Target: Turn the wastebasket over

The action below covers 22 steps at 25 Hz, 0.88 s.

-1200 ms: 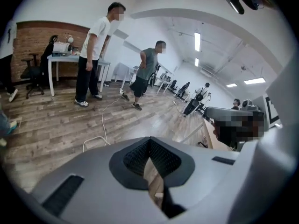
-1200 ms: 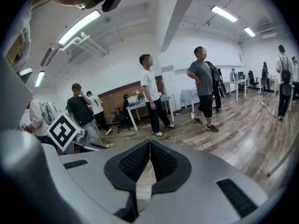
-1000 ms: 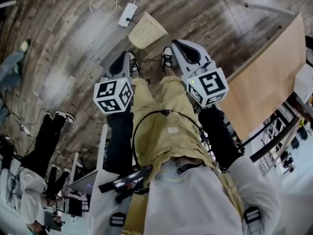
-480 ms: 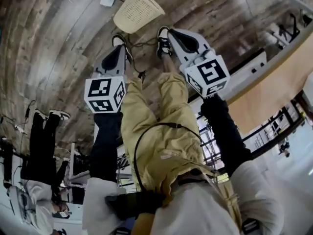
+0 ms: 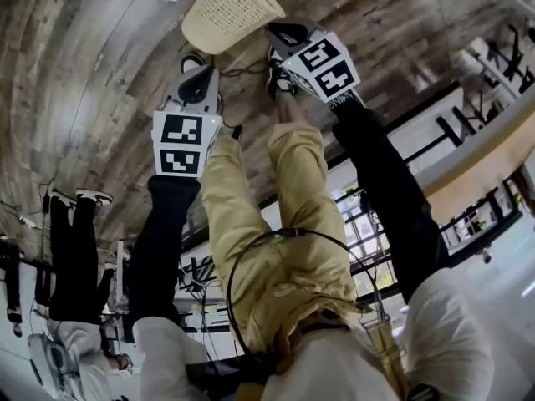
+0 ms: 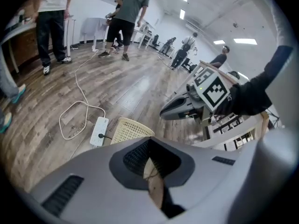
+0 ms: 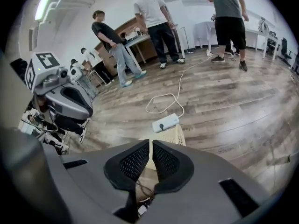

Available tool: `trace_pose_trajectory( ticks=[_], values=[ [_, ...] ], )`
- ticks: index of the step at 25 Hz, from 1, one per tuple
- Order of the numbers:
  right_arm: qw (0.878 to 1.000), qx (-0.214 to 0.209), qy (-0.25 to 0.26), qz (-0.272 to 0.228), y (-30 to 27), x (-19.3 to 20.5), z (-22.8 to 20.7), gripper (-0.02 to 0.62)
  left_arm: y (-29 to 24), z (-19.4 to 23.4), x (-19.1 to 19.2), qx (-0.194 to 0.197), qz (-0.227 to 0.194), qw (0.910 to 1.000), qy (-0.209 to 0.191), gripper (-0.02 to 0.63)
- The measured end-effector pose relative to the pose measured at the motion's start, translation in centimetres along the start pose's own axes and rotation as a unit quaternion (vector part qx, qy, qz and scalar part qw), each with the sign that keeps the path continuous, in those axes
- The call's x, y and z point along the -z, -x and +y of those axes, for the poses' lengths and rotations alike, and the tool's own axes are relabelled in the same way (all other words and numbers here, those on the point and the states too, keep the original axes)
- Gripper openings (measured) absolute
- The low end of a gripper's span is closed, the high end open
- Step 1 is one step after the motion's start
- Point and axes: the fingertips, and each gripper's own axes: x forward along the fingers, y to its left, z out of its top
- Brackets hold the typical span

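Observation:
The wastebasket [image 5: 227,11] is a cream mesh bin on the wood floor just beyond my shoes. It seems to lie on its side with the wide rim away from me. It also shows in the left gripper view as the wastebasket [image 6: 130,129], and half hidden behind the jaws as the wastebasket [image 7: 175,135]. My right gripper [image 5: 280,32] hangs close to its right edge, jaws shut and empty. My left gripper [image 5: 201,78] is lower left of it, a little short of it, jaws together with nothing between them. Neither touches the bin.
A white power strip [image 6: 99,131] with a looped cable [image 6: 74,111] lies right behind the bin; the same strip [image 7: 165,122] shows in the right gripper view. My shoes [image 5: 278,78] stand close to the bin. Several people [image 7: 154,20] stand farther back by tables.
Both grippers have dropped toward the floor and closer to the bin, the right one more. The head camera has tipped, so the bin sits higher in that view.

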Motion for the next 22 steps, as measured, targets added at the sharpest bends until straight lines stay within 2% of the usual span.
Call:
trace_pose_trajectory(
  ticks=[3,10,11,13,14,17,18,19,22],
  values=[
    [0.999,0.0,-0.017,0.033,-4.0,2.4,-2.3,0.025,-3.1,1.1,-0.1,0.005,0.011,0.9996,-0.027,0.002],
    [0.996,0.035,-0.013,0.077,-11.2,5.1,-6.8,0.033,-9.3,3.7,1.6,0.014,0.023,0.9994,0.019,0.002],
    [0.996,0.04,-0.013,0.082,-11.9,5.4,-7.5,0.047,-10.0,3.8,1.8,0.016,0.025,0.9992,0.026,0.002],
    [0.994,0.046,-0.014,0.1,-13.3,6.4,-8.6,0.126,-11.0,3.7,2.2,0.021,0.027,0.9988,0.034,0.002],
    [0.993,0.046,-0.013,0.111,-13.9,6.9,-9.0,0.129,-11.4,3.7,2.4,0.023,0.028,0.9987,0.036,0.002],
    [0.99,0.037,-0.016,0.132,-15.3,8.3,-9.8,0.127,-12.0,3.5,2.8,0.029,0.032,0.9984,0.037,0.002],
    [0.99,0.03,-0.017,0.135,-15.6,8.6,-9.9,0.116,-12.1,3.5,2.9,0.03,0.034,0.9983,0.037,0.002],
    [0.991,0.021,-0.016,0.135,-15.8,8.7,-9.8,0.075,-12.2,3.6,3.1,0.03,0.036,0.9982,0.037,0.002],
    [0.992,0.006,-0.005,0.128,-15.5,8.1,-8.9,0.061,-11.8,4.0,3.1,0.024,0.041,0.9983,0.035,0.002]
  ],
)
